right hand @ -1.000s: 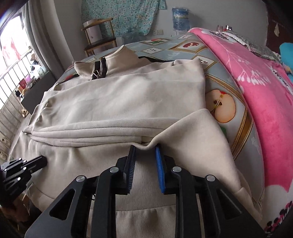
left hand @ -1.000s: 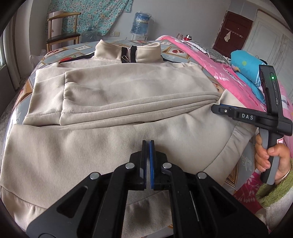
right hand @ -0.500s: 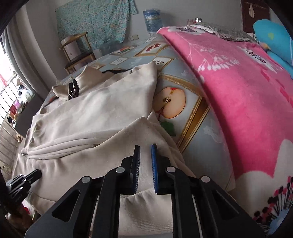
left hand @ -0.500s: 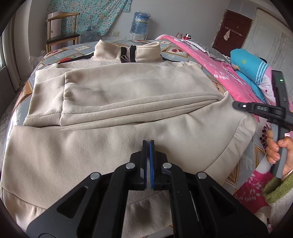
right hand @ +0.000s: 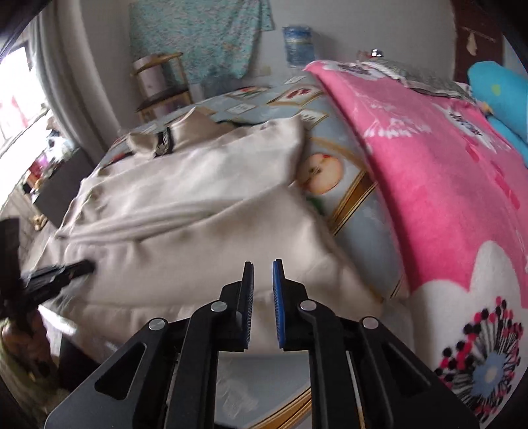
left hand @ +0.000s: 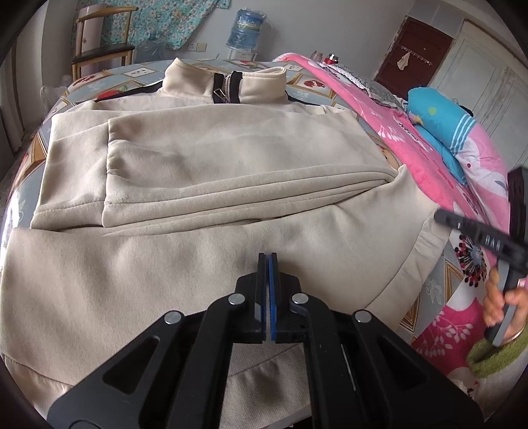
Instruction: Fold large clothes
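A beige zip-collar jacket lies flat on the bed, sleeves folded across its body and collar at the far end. It also fills the left half of the right wrist view, jacket. My left gripper hovers over the jacket's lower middle, pads pressed together with no cloth between them. My right gripper hangs above the jacket's lower right corner near the bed edge, a narrow gap between its pads and nothing in it. A hand in a green sleeve holds it at the far right of the left wrist view.
A pink blanket and a blue pillow lie right of the jacket. The patterned sheet shows between them. A wooden chair and a water bottle stand beyond the bed's far end.
My right gripper has drawn away to the right from the jacket's right side, and its jaws have narrowed. The left gripper has stayed shut in place.
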`<action>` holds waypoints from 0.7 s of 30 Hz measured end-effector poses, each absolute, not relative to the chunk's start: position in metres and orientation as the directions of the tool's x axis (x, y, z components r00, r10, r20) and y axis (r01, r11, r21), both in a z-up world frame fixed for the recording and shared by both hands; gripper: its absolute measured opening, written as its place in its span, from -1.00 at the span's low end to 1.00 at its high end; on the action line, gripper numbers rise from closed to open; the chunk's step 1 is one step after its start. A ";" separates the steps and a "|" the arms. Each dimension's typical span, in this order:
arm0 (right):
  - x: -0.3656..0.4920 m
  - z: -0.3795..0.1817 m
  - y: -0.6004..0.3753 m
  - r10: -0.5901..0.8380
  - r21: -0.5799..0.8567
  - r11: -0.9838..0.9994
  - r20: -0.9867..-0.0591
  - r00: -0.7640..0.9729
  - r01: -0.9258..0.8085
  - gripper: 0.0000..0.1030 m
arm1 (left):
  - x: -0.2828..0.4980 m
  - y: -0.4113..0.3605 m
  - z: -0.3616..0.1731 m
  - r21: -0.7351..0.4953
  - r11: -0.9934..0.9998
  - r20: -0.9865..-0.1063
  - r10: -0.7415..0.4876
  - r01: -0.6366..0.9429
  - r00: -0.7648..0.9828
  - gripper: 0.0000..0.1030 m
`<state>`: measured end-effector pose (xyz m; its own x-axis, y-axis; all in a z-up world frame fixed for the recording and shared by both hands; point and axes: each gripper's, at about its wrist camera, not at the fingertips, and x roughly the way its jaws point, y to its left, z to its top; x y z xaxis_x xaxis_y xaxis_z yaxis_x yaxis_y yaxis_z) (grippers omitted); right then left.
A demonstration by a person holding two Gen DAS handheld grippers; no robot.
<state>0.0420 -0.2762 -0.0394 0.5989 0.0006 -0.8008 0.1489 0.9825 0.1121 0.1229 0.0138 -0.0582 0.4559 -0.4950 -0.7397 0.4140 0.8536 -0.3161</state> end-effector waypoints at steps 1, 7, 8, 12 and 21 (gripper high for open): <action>0.041 -0.052 -0.276 -0.028 0.078 0.984 -0.823 0.568 0.162 -0.78 | 0.122 0.014 -0.059 -0.317 0.854 -0.739 -0.495 0.412 0.457 -0.94; 0.032 -0.035 -0.265 0.043 0.153 0.980 -0.781 0.623 0.125 -0.76 | 0.128 0.018 -0.060 -0.366 0.836 -0.739 -0.528 0.409 0.418 -0.95; 0.031 -0.028 -0.253 0.100 0.185 0.981 -0.762 0.640 0.066 -0.73 | 0.131 0.020 -0.060 -0.388 0.828 -0.738 -0.542 0.405 0.402 -0.95; 0.037 -0.028 -0.199 0.275 0.242 0.960 -0.729 0.626 -0.140 -0.73 | 0.138 0.024 -0.063 -0.435 0.814 -0.734 -0.568 0.384 0.371 -0.95; 0.039 -0.038 -0.157 0.305 0.206 0.950 -0.768 0.564 -0.233 -0.72 | 0.138 0.029 -0.066 -0.484 0.790 -0.711 -0.606 0.376 0.357 -0.95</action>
<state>0.0393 -0.1568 -0.0378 0.5636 0.3049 -0.7677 -0.2331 0.9503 0.2063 0.1385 0.0290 -0.0664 0.3568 -0.6057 -0.7113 0.3760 0.7901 -0.4842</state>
